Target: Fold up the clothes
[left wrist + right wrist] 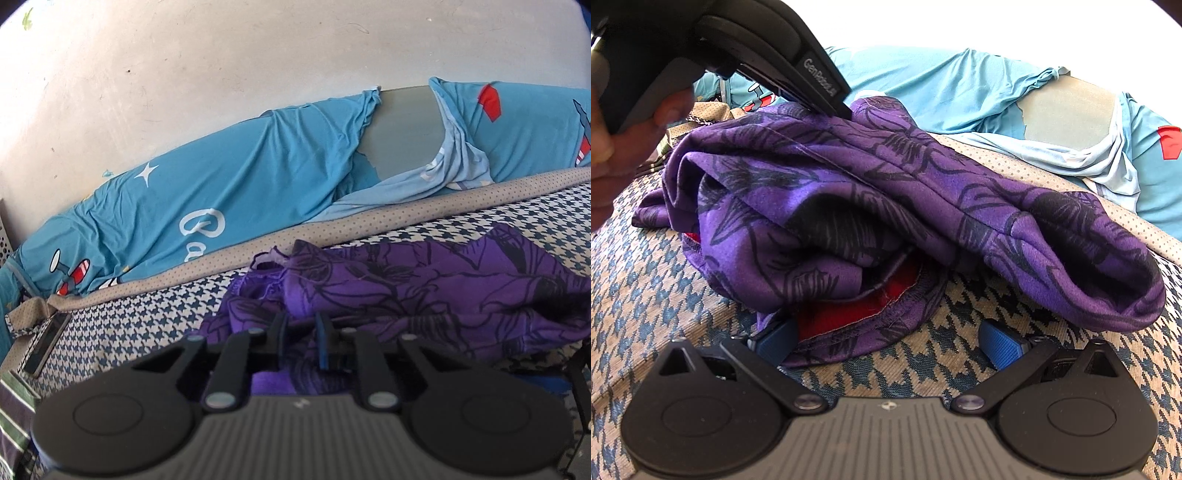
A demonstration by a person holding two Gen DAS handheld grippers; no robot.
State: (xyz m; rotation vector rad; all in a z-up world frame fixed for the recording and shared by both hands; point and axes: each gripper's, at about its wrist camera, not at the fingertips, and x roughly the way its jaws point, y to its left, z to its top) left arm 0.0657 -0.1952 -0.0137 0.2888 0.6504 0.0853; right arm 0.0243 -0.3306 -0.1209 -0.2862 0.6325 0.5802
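Observation:
A purple garment (424,288) with black flower print lies bunched on the houndstooth cover (129,325). My left gripper (303,326) is shut on a fold at its near left side, with cloth pinched between the dark fingers. In the right wrist view the same garment (886,192) is a loose roll with a red lining (842,314) showing underneath. The left gripper (842,109), held by a hand (613,147), bites its upper far edge. My right gripper (888,341) is open and low over the cover, its blue pads (1001,343) either side of the near hem, not pressing on it.
Behind the garment runs a dotted taupe border (332,229), then a long cushion in a blue printed sheet (221,177) with bare grey foam (402,129), against a pale wall (184,55). A dark flat object (48,339) and striped cloth (14,417) sit at the left edge.

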